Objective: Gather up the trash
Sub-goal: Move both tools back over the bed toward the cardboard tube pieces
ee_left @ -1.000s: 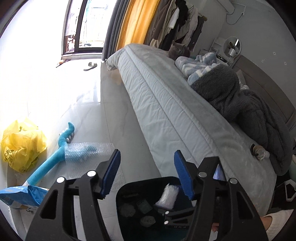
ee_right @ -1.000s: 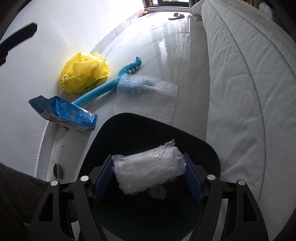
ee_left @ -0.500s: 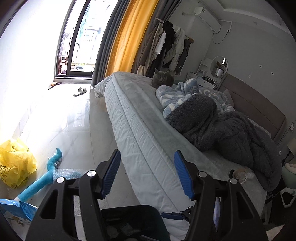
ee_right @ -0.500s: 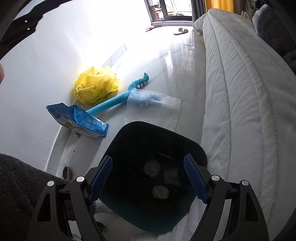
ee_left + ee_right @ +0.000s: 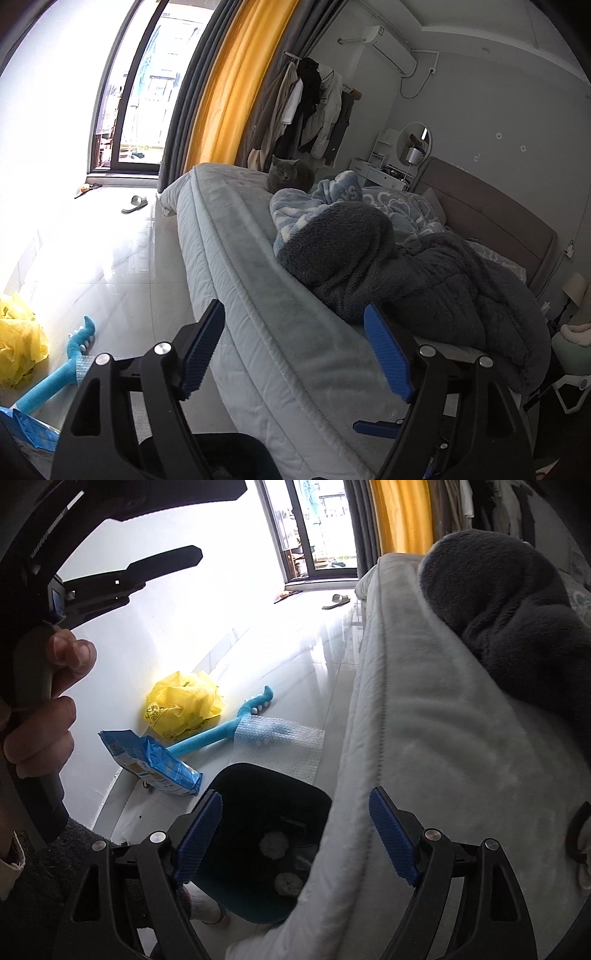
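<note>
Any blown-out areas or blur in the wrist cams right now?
Left wrist: window light washes out the floor and left wall; bed is well exposed. Right wrist: wall and floor behind the yellow bag clip white; bin interior is dark.

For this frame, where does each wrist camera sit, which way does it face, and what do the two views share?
Left wrist: on the left gripper, raised, facing along the bed toward the cat and window; only its open fingers show.
Right wrist: on the right gripper, angled down at the black bin beside the bed; the person's left hand shows gripping its handle.
Shared: bed, yellow bag, blue toy, slipper.
</note>
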A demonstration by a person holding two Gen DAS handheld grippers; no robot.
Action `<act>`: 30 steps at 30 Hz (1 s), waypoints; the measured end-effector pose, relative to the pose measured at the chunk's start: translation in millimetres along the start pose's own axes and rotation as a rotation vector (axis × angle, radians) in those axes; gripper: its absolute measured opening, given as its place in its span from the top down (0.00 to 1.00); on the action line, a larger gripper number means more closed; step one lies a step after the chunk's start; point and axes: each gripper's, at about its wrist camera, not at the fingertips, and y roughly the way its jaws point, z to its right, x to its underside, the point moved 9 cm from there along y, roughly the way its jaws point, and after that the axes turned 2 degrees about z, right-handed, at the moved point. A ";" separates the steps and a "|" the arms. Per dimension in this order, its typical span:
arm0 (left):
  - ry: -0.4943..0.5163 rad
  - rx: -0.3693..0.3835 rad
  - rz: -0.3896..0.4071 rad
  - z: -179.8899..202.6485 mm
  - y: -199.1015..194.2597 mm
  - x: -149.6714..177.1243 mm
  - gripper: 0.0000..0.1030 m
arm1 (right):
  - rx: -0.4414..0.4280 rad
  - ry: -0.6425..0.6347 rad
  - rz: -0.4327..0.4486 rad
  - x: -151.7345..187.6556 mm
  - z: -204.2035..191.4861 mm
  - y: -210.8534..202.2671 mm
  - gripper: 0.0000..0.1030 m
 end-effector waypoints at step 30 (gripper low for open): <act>0.130 0.177 -0.125 153.1 78.4 76.1 0.20 | 0.363 0.129 0.151 39.1 177.5 -135.4 0.19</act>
